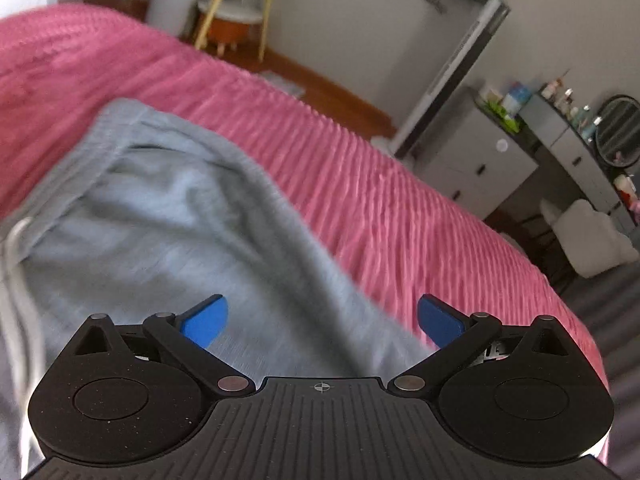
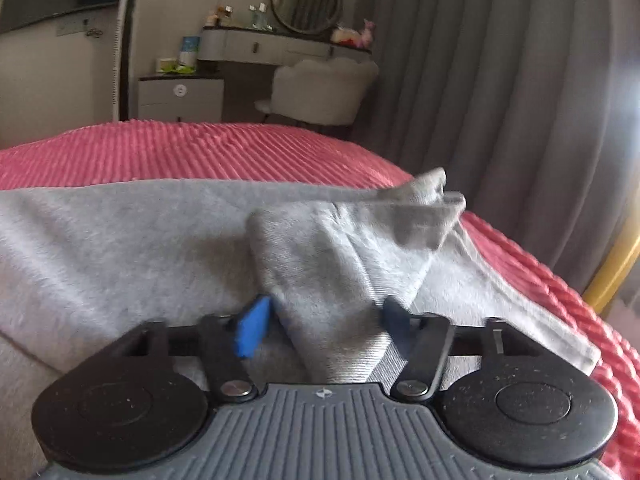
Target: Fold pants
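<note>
Light grey pants (image 2: 120, 240) on pink ribbed bedspread (image 1: 360, 184); grey curtain (image 2: 500, 100); blue-padded black jaws.

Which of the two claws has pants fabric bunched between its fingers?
The right claw: a fold of the grey pants sits between its fingers. The left claw gapes wide, holding nothing.

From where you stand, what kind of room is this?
Most likely a bedroom. Grey pants lie on a bed with a pink ribbed bedspread, and beyond it stands a dressing table with a round mirror and a white chair.
</note>
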Motion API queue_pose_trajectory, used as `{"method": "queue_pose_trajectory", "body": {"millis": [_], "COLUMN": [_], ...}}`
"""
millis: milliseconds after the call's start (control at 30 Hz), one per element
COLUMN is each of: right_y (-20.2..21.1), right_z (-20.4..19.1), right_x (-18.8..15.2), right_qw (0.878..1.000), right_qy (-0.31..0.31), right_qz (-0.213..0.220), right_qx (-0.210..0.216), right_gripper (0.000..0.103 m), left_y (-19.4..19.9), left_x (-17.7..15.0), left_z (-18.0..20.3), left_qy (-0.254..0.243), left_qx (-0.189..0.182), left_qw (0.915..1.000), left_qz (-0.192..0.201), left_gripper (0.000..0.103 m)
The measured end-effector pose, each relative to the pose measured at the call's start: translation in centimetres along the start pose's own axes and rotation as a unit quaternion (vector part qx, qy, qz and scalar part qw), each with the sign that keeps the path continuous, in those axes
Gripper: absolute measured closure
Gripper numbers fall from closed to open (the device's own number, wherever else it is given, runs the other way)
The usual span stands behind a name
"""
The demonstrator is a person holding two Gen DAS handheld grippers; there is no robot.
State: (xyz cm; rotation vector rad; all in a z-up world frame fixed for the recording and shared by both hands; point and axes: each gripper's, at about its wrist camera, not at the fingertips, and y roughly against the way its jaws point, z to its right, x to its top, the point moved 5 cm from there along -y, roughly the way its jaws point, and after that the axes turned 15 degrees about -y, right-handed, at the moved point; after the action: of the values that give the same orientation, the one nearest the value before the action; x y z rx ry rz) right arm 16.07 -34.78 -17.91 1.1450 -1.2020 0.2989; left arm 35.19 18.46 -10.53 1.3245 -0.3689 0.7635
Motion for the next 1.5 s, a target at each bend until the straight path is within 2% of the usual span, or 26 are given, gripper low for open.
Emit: {"method": "queue_pose_trajectory", "body": {"millis": [100, 233, 267, 300, 333, 400, 433, 533, 567, 667, 733, 767, 800, 867, 933, 1033, 1100, 1133, 1167, 1200, 1233, 1267, 1300, 1400, 1467, 1500], "right_y": [-0.5, -1.0, -1.2, -1.3, -1.4, -1.7, -1.9, -2.3, -2.3, -2.0, -1.1, -0.5, 0.3, 1.4, 1.8, 0.6, 0.1, 0.3, 0.5, 0.6, 0.5, 0.3, 0.1, -0.5, -0.4, -0.5], "right_z": [0.4, 0.4, 0.4, 0.4, 0.5, 0.9, 1.2, 2.8, 3.6, 7.7, 11.2, 12.6, 14.0, 16.6, 19.0, 20.4, 19.9, 19.7, 19.6, 19.5, 19.4, 19.3, 19.2, 18.9, 18.7, 18.8], "right_x": [0.0, 0.2, 0.3, 0.4, 0.6, 1.1, 1.3, 2.3, 2.8, 4.6, 5.6, 5.8, 6.0, 5.5, 4.2, 1.3, 0.1, -0.1, -0.1, 0.0, 0.1, 0.3, 0.3, 0.5, 0.5, 0.6], "right_qw": [1.0, 1.0, 1.0, 1.0, 1.0, 0.999, 0.999, 0.992, 0.987, 0.953, 0.926, 0.916, 0.908, 0.901, 0.902, 0.909, 0.916, 0.918, 0.918, 0.918, 0.917, 0.916, 0.915, 0.914, 0.913, 0.912], "right_qy": [-0.008, -0.002, -0.003, -0.004, -0.008, -0.025, -0.038, -0.11, -0.144, -0.278, -0.353, -0.375, -0.392, -0.412, -0.42, -0.409, -0.389, -0.386, -0.385, -0.386, -0.386, -0.387, -0.389, -0.389, -0.39, -0.39], "right_qz": [0.0, 0.007, 0.006, 0.008, 0.008, 0.007, 0.002, -0.024, -0.033, -0.048, -0.044, -0.038, -0.03, -0.018, -0.017, -0.063, -0.085, -0.08, -0.078, -0.079, -0.085, -0.089, -0.091, -0.095, -0.099, -0.101], "right_qx": [0.007, 0.009, 0.011, 0.012, 0.012, 0.021, 0.026, 0.056, 0.068, 0.108, 0.129, 0.138, 0.144, 0.133, 0.1, 0.057, 0.05, 0.048, 0.051, 0.053, 0.057, 0.06, 0.061, 0.067, 0.071, 0.073], "right_gripper": [0.049, 0.051, 0.056, 0.066, 0.08, 0.092, 0.094, 0.095, 0.095, 0.096, 0.096, 0.097, 0.097, 0.097, 0.098, 0.098, 0.097, 0.093, 0.092, 0.086, 0.079, 0.077, 0.077, 0.077, 0.077, 0.08], "left_y": [-3.5, -6.2, -6.5, -6.6, -6.4, -6.0, -5.8, -2.7, -0.7, 6.3, 11.1, 13.5, 15.1, 17.3, 16.8, 13.9, 13.8, 14.3, 14.9, 15.4, 15.6, 15.6, 15.5, 14.6, 14.6, 14.7], "left_x": [1.4, 1.6, 1.7, 1.7, 1.7, 1.8, 1.9, 2.1, 2.0, 0.5, -2.1, -4.3, -6.4, -11.7, -16.1, -19.6, -19.7, -19.2, -18.7, -18.3, -17.9, -17.6, -17.6, -17.6, -17.7, -17.8], "left_z": [-0.3, -0.8, -1.0, -1.2, -1.5, -1.8, -2.1, -2.6, -2.4, -2.0, -2.2, -2.6, -3.0, -4.5, -6.4, -9.5, -10.3, -10.4, -10.5, -10.8, -11.3, -12.0, -12.5, -14.8, -15.3, -15.4], "left_qy": [-0.005, -0.002, 0.001, 0.005, 0.013, 0.023, 0.031, 0.043, 0.037, 0.002, -0.002, 0.003, 0.011, 0.018, 0.025, 0.077, 0.104, 0.106, 0.103, 0.1, 0.105, 0.118, 0.132, 0.182, 0.18, 0.173], "left_qx": [0.03, 0.049, 0.048, 0.05, 0.053, 0.046, 0.039, 0.022, 0.016, 0.007, -0.01, -0.018, -0.018, 0.005, 0.027, 0.03, 0.015, 0.014, 0.024, 0.039, 0.052, 0.062, 0.058, 0.037, 0.034, 0.036], "left_qw": [0.999, 0.9967, 0.9966, 0.9965, 0.9962, 0.9966, 0.9968, 0.9985, 0.9992, 0.9975, 0.9954, 0.9946, 0.9945, 0.9955, 0.9975, 0.9965, 0.9944, 0.9941, 0.9938, 0.9927, 0.9908, 0.9887, 0.9877, 0.9818, 0.9826, 0.9839], "left_qz": [-0.032, -0.066, -0.066, -0.066, -0.068, -0.065, -0.063, -0.027, -0.001, 0.07, 0.096, 0.102, 0.103, 0.093, 0.06, -0.007, 0.001, 0.017, 0.036, 0.055, 0.068, 0.068, 0.061, 0.039, 0.033, 0.03], "left_gripper": [0.037, 0.045, 0.046, 0.054, 0.067, 0.085, 0.087, 0.09, 0.09, 0.091, 0.09, 0.09, 0.09, 0.089, 0.085, 0.084, 0.079, 0.063, 0.052, 0.031, 0.027, 0.028, 0.029, 0.048, 0.059, 0.067]}}
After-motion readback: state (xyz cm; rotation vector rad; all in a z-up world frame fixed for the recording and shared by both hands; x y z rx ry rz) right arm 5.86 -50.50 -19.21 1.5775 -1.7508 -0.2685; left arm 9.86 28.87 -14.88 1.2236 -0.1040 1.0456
